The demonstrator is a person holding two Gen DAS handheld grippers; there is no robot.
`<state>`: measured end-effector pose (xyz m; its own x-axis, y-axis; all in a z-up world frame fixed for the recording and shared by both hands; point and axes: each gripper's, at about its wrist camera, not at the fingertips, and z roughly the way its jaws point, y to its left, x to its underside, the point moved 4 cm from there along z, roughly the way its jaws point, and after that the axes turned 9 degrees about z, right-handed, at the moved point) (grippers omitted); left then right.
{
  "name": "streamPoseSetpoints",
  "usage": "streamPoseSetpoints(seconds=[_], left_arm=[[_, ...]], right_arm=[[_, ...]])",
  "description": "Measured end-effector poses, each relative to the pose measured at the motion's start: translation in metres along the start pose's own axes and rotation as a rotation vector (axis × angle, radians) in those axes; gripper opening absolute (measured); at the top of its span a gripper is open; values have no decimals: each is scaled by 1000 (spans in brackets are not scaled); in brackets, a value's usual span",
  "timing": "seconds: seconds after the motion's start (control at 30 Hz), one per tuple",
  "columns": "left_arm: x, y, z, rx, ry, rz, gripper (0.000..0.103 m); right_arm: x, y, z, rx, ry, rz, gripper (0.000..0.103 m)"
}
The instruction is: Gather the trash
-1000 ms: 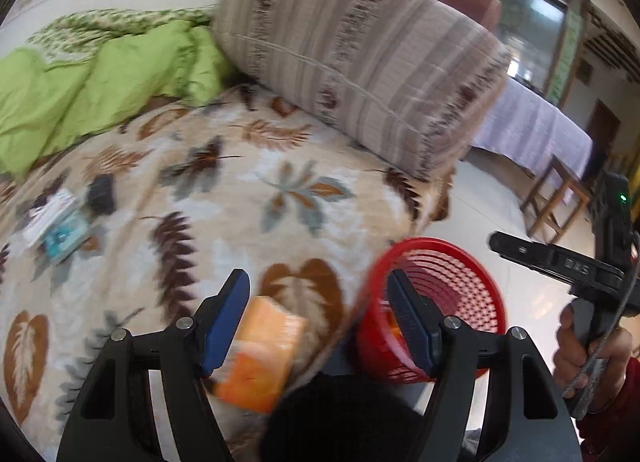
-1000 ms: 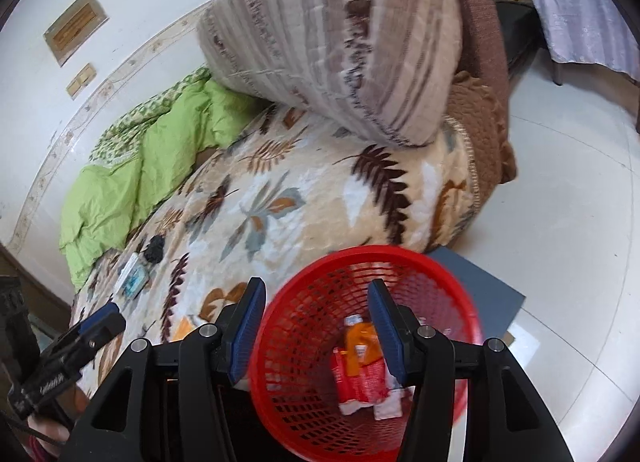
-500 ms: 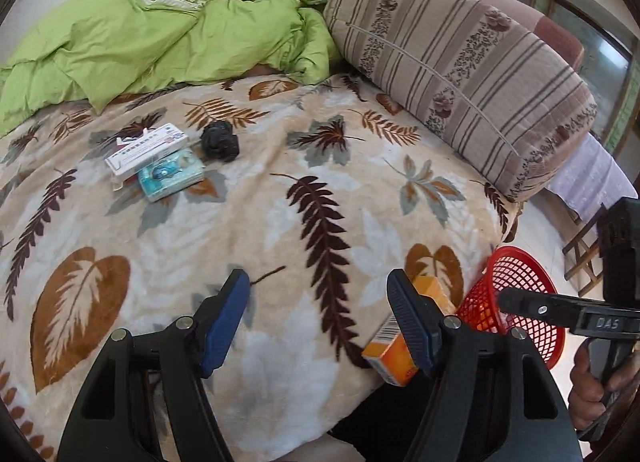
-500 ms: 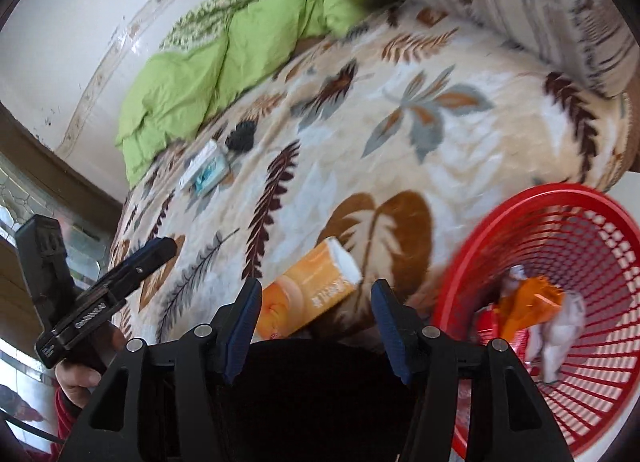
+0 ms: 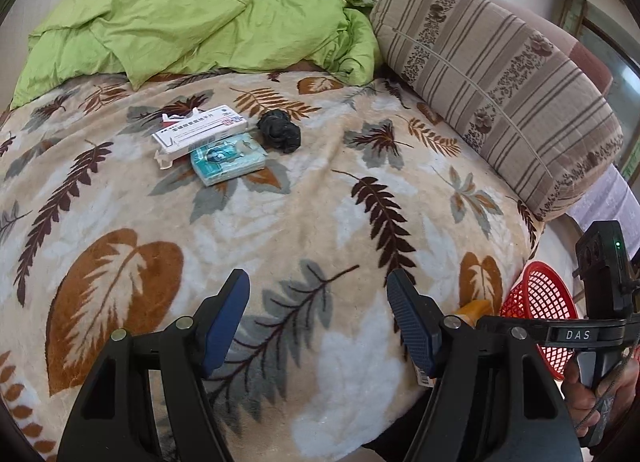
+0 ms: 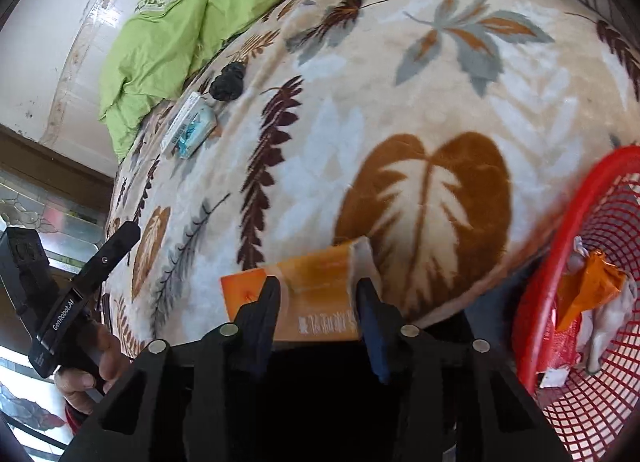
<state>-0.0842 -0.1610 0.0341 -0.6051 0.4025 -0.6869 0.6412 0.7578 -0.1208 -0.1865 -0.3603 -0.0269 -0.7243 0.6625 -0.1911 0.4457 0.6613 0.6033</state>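
Note:
An orange carton lies at the near edge of the leaf-patterned bed blanket. My right gripper has its jaws around the carton, closing on its sides. A red mesh basket with wrappers inside stands on the floor to the right; it also shows in the left wrist view. My left gripper is open and empty above the blanket. Farther up the bed lie a white box, a teal packet and a black crumpled lump.
A green quilt is bunched at the head of the bed. A large striped pillow lies along the right side. The bed edge drops to a pale tiled floor beside the basket.
My left gripper swung away from the carton and basket toward the middle of the bed. My right gripper left the basket and closed in around the orange carton.

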Motion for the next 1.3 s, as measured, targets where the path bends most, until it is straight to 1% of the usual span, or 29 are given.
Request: streamPoseSetpoints(seconds=[0.03,0.07,0.13,0.23,0.3,0.33,0.37,0.4,0.43,0.47,0.53,0.6,0.63,0.7,0.73,0.83,0.9,0.93,0.97,1.0,1.07,1.1,1.13,1.17,1.2,1.27,1.3], left_arm=[[-1,4,1,-1,-1,-8,70],[-1,7,1,-4,-3,-15,70],[-3,15,2,-11,-4,-35,70],[-4,26,2,-25,-5,-59,70],[-5,33,3,-38,-3,-73,70],[-6,37,4,-45,-1,-82,70],[-7,41,5,-52,1,-89,70],[-8,45,6,-59,2,-96,70],[-10,50,8,-67,4,-101,70],[-12,53,9,-66,1,-102,70],[-20,62,16,-83,2,-106,71],[-31,71,29,-108,13,-97,71],[-36,74,36,-114,21,-88,71],[-49,83,57,-132,42,-67,71],[-55,90,67,-154,57,-67,71],[-72,108,95,-184,84,-96,72],[-82,111,110,-184,93,-99,76],[-88,109,119,-186,102,-82,83],[-93,107,130,-210,113,-60,85],[-95,106,137,-223,123,-50,85],[-95,105,154,-205,149,-48,86],[-92,106,160,-200,158,-59,86],[-90,107,162,-203,147,-63,85],[-89,107,161,-208,124,-57,80],[-89,106,158,-201,111,-55,72],[-90,107,152,-183,88,-68,41],[-88,108,149,-162,79,-82,32]], right_arm=[[-2,7,4,-2,2,-15,37],[-5,14,7,-5,6,-33,29],[-10,29,11,-20,8,-76,17],[-26,50,9,-50,-47,-113,16],[-43,63,2,-67,-124,-138,16],[-52,69,-2,-54,-174,-158,16],[-60,74,-6,-33,-212,-170,17],[-66,76,-10,-21,-237,-172,20],[-73,78,-13,-21,-253,-170,29],[-79,78,-18,-29,-265,-161,31],[-87,76,-26,-41,-276,-147,32],[-88,71,-30,-43,-275,-140,40],[-88,68,-30,-40,-276,-135,46],[-88,60,-27,-36,-260,-122,47],[-89,58,-24,-36,-246,-119,47],[-97,55,-14,-29,-230,-108,47],[-106,58,-8,-34,-225,-110,47],[-113,63,-5,-34,-226,-116,47],[-118,66,-3,-36,-226,-121,47],[-125,74,2,-42,-223,-130,48],[-138,89,12,-51,-214,-150,54],[-144,96,17,-55,-210,-159,54],[-150,103,24,-56,-204,-168,54],[-158,113,34,-58,-192,-179,55],[-164,121,43,-61,-179,-187,55],[-175,136,66,-62,-149,-194,55],[-180,142,75,-63,-140,-193,55]])
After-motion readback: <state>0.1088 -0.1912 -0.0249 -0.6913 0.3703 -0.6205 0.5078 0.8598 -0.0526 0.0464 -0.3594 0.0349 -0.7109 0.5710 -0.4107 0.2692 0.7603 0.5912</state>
